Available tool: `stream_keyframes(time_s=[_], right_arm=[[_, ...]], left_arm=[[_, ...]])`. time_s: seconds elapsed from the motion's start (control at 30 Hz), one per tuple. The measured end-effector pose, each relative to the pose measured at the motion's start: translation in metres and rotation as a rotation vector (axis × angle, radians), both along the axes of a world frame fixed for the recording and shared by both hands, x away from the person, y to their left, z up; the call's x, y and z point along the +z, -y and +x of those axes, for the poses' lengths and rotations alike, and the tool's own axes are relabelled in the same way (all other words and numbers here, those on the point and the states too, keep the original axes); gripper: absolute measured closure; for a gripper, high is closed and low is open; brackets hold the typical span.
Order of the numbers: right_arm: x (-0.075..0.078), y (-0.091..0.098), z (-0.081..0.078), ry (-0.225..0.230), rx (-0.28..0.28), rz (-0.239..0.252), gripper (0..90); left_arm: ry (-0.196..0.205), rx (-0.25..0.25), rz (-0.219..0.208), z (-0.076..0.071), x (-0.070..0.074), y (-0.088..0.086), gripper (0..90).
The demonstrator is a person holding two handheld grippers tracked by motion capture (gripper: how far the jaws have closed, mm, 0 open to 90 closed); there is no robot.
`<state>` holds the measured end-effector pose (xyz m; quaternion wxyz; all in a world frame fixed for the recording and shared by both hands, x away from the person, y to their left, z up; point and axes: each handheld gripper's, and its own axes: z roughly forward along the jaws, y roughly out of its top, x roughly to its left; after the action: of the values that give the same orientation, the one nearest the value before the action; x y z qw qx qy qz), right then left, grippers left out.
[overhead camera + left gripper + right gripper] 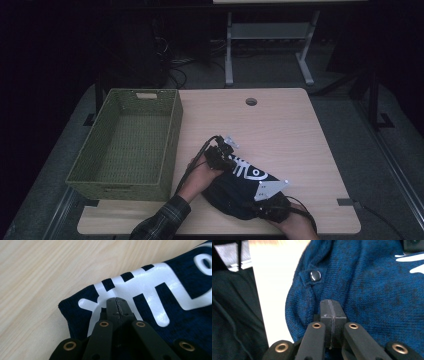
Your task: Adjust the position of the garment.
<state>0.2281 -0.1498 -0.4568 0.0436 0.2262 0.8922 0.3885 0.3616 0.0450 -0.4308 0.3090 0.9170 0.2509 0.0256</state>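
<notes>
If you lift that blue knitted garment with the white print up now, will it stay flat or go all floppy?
Probably floppy: the blue knitted garment lies in soft, rumpled folds on the wooden table. It looks light, being thin knit. It likely won't slip, since the left gripper and right gripper are shut against fuzzy fabric.

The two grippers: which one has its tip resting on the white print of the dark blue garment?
The left gripper: its shut jaws lie on the white print. The right gripper, also shut, rests on plain blue knit near a dark snap button.
</notes>
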Motion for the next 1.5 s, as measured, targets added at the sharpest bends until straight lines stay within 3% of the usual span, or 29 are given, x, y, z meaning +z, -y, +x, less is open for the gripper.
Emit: stream_keyframes(time_s=[0.07, 0.2, 0.33, 0.4, 0.5, 0.6, 0.73, 0.87, 0.9, 1.0, 1.2, 1.27, 1.4, 1.5], right_arm=[[0.005, 0.005, -0.001, 0.008, -0.007, 0.032, 88.2], [0.017, 0.02, -0.003, 0.052, -0.056, 0.063, 87.6], [0.018, 0.036, 0.002, 0.074, -0.115, 0.064, 87.6], [0.015, 0.041, 0.005, 0.068, -0.139, 0.037, 87.6], [0.008, 0.041, 0.007, 0.047, -0.162, -0.005, 88.7], [-0.001, 0.038, 0.01, 0.026, -0.167, -0.046, 89.8], [-0.003, 0.036, 0.011, 0.029, -0.163, -0.048, 89.2], [0.006, 0.047, 0.005, 0.055, -0.189, -0.002, 77.9], [0.007, 0.05, 0.005, 0.067, -0.193, 0.003, 77.2], [0.011, 0.063, 0.002, 0.079, -0.235, 0.008, 71.7], [0.008, 0.096, 0.0, 0.094, -0.384, -0.016, 51.1], [0.004, 0.108, 0.003, 0.09, -0.435, -0.03, 42.5], [-0.006, 0.127, 0.011, 0.039, -0.531, -0.041, 26.0], [-0.013, 0.132, 0.017, 0.029, -0.563, -0.057, 16.4]], left_arm=[[-0.009, 0.0, -0.036, -0.005, 0.009, -0.006, 89.8], [-0.014, 0.011, -0.069, -0.02, 0.021, -0.018, 89.1], [-0.028, 0.03, -0.033, -0.027, 0.014, -0.031, 86.4], [-0.039, 0.051, -0.018, -0.026, 0.006, -0.033, 86.5], [-0.019, 0.047, 0.048, -0.023, -0.003, -0.035, 87.9], [-0.021, 0.046, 0.049, -0.022, -0.007, -0.035, 89.6], [-0.023, 0.052, 0.042, -0.021, -0.006, -0.034, 88.8], [-0.031, 0.073, 0.002, -0.019, 0.005, -0.041, 70.8], [-0.035, 0.098, -0.025, -0.019, 0.006, -0.042, 67.6], [-0.066, 0.095, -0.033, -0.015, 0.008, -0.047, 55.4], [-0.051, 0.12, -0.014, -0.011, 0.004, -0.05, 35.5], [-0.058, 0.13, -0.019, -0.01, -0.001, -0.049, 31.5], [-0.077, 0.13, -0.009, -0.009, -0.007, -0.048, 26.0], [-0.082, 0.126, -0.01, -0.007, -0.011, -0.048, 24.3]])
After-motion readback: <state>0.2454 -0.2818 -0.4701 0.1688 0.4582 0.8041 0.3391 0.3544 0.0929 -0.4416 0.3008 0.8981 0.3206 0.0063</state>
